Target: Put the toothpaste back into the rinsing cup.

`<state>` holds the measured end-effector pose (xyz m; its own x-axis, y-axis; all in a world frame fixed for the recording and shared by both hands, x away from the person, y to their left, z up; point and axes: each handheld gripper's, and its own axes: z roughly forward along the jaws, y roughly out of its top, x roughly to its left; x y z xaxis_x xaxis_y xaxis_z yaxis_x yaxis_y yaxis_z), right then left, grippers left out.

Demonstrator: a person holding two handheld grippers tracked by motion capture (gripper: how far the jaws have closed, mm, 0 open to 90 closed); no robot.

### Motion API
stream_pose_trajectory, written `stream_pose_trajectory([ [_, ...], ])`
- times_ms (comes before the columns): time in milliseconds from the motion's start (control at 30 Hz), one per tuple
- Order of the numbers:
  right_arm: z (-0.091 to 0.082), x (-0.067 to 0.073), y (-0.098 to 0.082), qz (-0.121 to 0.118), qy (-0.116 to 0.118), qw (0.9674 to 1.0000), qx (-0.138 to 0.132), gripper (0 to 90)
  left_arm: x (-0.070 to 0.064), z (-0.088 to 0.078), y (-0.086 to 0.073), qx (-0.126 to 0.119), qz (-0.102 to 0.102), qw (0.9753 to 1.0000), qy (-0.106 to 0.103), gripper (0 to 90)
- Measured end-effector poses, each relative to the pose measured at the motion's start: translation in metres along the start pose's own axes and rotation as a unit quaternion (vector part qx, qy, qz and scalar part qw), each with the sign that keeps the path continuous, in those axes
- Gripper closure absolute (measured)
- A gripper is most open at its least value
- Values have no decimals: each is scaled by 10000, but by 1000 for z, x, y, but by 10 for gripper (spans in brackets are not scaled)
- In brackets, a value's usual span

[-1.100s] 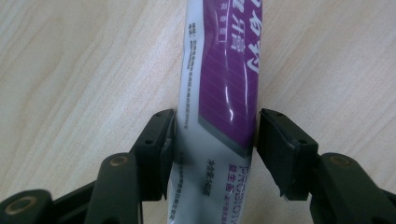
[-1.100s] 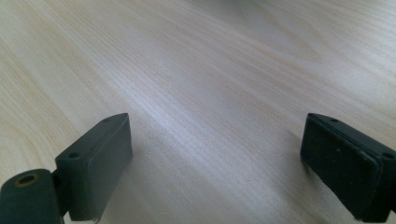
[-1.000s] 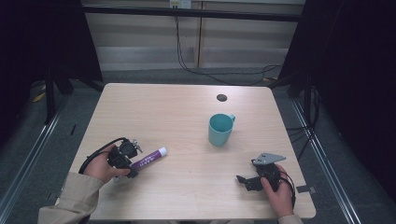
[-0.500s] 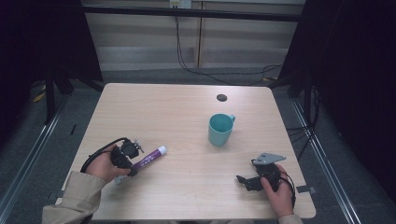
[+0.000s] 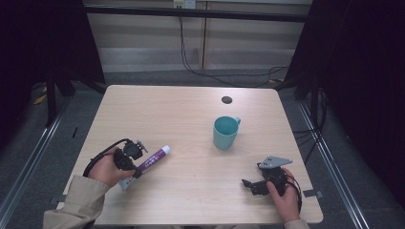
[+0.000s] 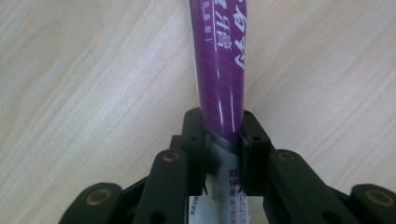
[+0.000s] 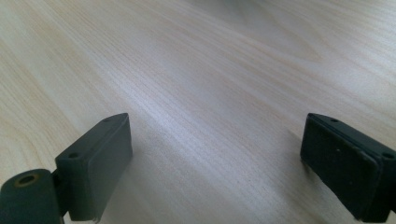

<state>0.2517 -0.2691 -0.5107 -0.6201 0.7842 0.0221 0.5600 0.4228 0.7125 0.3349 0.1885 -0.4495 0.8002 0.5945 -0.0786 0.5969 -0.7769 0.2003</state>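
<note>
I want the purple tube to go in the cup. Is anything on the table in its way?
Nothing visible: bare table lies between the purple tube, clamped in the left gripper, and the teal cup.

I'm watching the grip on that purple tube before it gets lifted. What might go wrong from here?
The left tongs have just closed on the tube near its flat tail end, so the long capped end may droop or swing when raised. Squeezing the soft tube could also dent it. The cup stands apart, untouched.
</note>
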Motion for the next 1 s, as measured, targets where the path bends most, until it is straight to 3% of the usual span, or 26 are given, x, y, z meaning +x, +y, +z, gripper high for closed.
stream_pose_trajectory([
  [67, 0, 0, 0, -7, 5, 10000, 2, 84, -2, -4, 2, 17, 106, 9999, 37, 761],
  [200, 0, 0, 0, -11, 27, 10000, -4, 83, -6, -12, 7, -45, 84, 10000, 23, 761],
  [433, 1, 0, 1, 6, 25, 10000, 14, 83, -14, -20, 14, -101, 224, 9997, -17, 761],
  [533, 1, 1, 5, 1, 19, 9998, 188, 96, -18, -23, 18, -81, 295, 9995, -66, 761],
  [767, -1, 6, 18, -447, 276, 9978, 411, 146, -29, -28, 28, -132, 475, 9986, -188, 761],
  [833, -5, 12, 29, -729, 302, 9960, 418, 150, -36, -30, 34, -166, 579, 9980, -191, 761],
  [1000, -10, 18, 52, -1091, 608, 9917, 321, 174, -43, -31, 42, -230, 677, 9973, -191, 761],
])
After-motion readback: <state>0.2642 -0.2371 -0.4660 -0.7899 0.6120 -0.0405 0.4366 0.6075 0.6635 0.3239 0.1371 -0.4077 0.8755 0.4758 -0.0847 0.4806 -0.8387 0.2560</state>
